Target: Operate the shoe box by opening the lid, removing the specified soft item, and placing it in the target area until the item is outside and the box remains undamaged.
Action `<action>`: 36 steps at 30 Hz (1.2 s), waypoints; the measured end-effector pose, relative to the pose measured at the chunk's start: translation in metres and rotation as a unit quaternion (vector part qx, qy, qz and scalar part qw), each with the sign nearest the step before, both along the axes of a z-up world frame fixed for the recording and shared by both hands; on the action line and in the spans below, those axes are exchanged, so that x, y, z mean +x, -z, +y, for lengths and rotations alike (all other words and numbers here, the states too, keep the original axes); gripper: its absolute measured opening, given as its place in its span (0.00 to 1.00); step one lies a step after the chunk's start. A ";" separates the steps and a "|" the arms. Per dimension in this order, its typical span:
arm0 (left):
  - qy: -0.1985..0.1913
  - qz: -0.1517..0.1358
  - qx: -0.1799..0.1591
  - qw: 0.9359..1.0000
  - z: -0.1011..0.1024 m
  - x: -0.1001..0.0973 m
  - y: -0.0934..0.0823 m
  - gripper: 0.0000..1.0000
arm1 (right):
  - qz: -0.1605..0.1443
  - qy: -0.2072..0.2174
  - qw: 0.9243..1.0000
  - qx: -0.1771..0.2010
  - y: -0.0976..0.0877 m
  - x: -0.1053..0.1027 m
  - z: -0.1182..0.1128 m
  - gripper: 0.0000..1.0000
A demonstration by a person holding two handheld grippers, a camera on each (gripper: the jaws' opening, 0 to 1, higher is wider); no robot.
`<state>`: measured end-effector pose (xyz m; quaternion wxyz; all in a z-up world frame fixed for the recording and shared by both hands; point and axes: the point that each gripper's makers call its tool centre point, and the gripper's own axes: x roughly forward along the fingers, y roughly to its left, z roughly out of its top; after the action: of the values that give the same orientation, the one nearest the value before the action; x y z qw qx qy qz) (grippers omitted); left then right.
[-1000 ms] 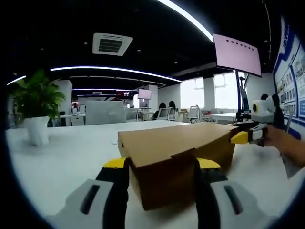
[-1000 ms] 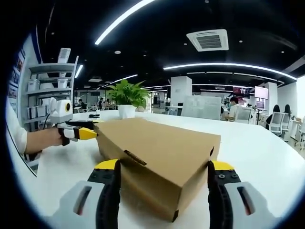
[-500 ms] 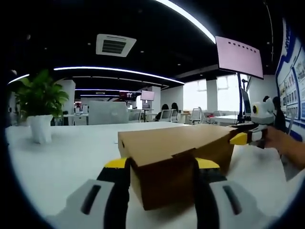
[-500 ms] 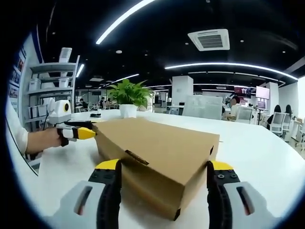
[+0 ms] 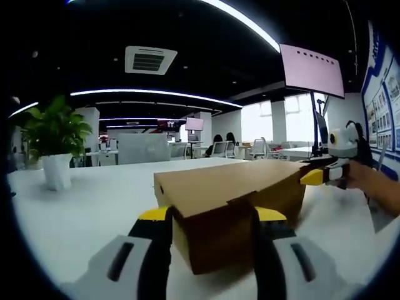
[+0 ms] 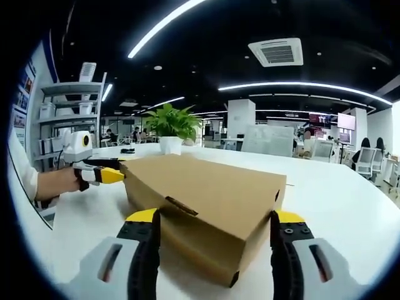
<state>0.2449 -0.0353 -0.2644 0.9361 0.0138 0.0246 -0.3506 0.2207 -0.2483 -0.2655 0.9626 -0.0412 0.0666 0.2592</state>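
Note:
A brown cardboard shoe box (image 5: pixel 231 187) with its lid down sits on a white table (image 5: pixel 94 200). My left gripper (image 5: pixel 211 215) has the box's near end between its two yellow-tipped jaws, which press against its sides. The right gripper (image 5: pixel 319 175) shows at the box's far end, held by a hand (image 5: pixel 375 187). In the right gripper view the same box (image 6: pixel 212 187) fills the gap between the jaws of my right gripper (image 6: pixel 214 217), both touching it. The left gripper (image 6: pixel 106 172) is at the box's far left corner. Whatever is inside the box is hidden.
A potted plant (image 5: pixel 56 144) in a white pot stands on the table to the left, and it shows behind the box as the potted plant (image 6: pixel 170 128) in the right gripper view. A shelf unit (image 6: pixel 69 119) and office desks and chairs lie beyond. A pink screen (image 5: pixel 311 70) hangs upper right.
Both views have drifted slightly against the room while the box keeps its place between the jaws. The jaws of both grippers have drawn in slightly. The far end of the box sits a little higher.

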 end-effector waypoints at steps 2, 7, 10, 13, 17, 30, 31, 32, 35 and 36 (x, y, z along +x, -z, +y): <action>-0.001 -0.001 -0.001 1.000 0.000 -0.002 0.000 0.51 | 0.000 -0.001 1.000 0.000 0.000 0.000 0.000 0.72; -0.003 -0.001 0.000 1.000 0.001 -0.006 0.000 0.50 | -0.002 -0.001 1.000 0.002 0.000 -0.002 0.001 0.72; -0.003 -0.001 0.001 1.000 0.002 -0.008 0.000 0.50 | -0.002 0.000 1.000 0.002 0.000 -0.003 0.001 0.71; -0.003 -0.001 0.001 1.000 0.003 -0.010 0.000 0.49 | -0.001 0.000 1.000 0.002 0.000 -0.004 0.001 0.71; -0.004 -0.001 -0.002 1.000 0.003 -0.012 0.000 0.49 | 0.001 -0.001 1.000 0.001 0.000 -0.005 0.001 0.71; -0.003 -0.003 -0.003 1.000 0.006 -0.024 0.000 0.49 | 0.000 0.005 1.000 -0.001 -0.001 -0.016 0.003 0.70; -0.003 -0.003 -0.003 1.000 0.006 -0.024 0.000 0.49 | 0.000 0.005 1.000 -0.002 -0.001 -0.016 0.004 0.70; -0.003 -0.004 -0.003 1.000 0.006 -0.024 0.000 0.49 | 0.001 0.005 1.000 -0.002 -0.001 -0.016 0.004 0.70; -0.003 -0.003 -0.002 1.000 0.006 -0.024 -0.001 0.49 | 0.004 0.006 1.000 -0.005 -0.001 -0.019 0.006 0.70; -0.002 -0.002 -0.002 1.000 0.006 -0.025 -0.001 0.49 | 0.004 0.007 1.000 -0.004 -0.001 -0.020 0.007 0.70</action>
<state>0.2202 -0.0291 -0.2638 0.9369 0.0123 0.0215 -0.3486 0.2009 -0.2416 -0.2648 0.9639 -0.0440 0.0718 0.2527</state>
